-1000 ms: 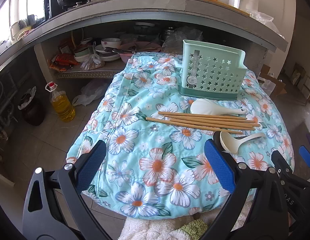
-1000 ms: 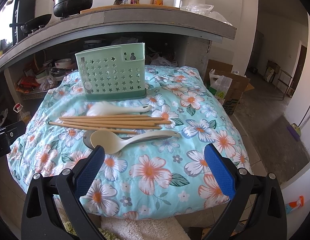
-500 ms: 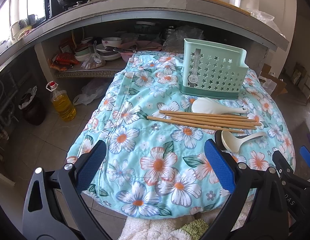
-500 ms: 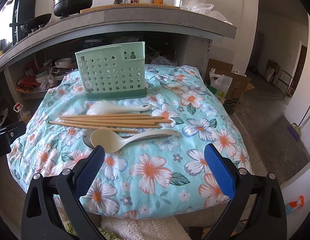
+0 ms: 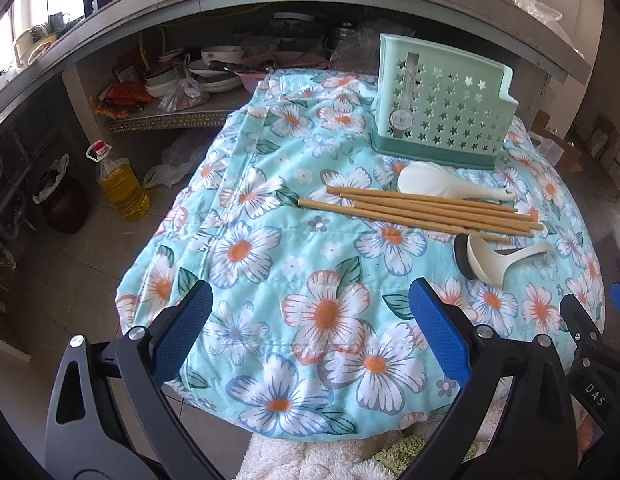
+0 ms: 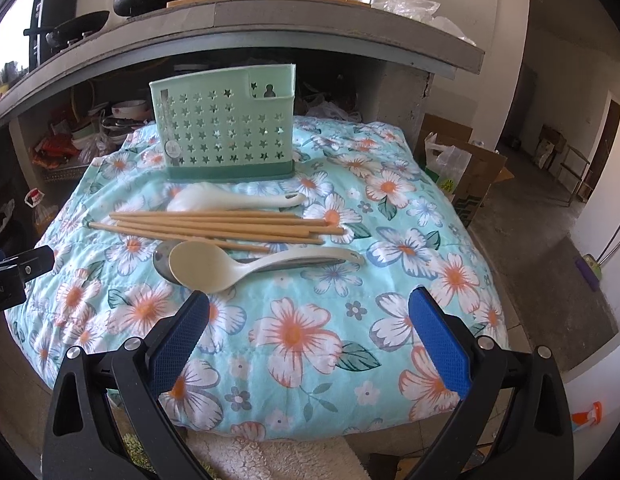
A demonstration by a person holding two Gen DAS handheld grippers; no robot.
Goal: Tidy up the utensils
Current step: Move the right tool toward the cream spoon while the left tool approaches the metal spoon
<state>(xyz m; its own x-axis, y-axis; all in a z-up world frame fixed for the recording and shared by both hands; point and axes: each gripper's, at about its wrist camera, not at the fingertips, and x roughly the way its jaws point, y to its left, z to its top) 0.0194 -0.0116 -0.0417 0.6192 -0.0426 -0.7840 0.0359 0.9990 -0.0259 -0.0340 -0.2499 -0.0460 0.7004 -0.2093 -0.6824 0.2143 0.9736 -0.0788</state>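
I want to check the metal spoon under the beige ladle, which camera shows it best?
The right wrist view: the metal spoon shows its bowl edge left of the beige ladle, plus some handle beneath it. In the left wrist view, only a dark sliver of the spoon peeks out beside the ladle.

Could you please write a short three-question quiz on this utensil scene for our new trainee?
1. True or false: the green holder stands upright behind the chopsticks.
2. Which lies nearest the right gripper? A) white spoon B) beige spoon C) the chopsticks
3. Fill in: both the right gripper and the left gripper are ____ and hold nothing.

Key: 1 true; 2 B; 3 open.
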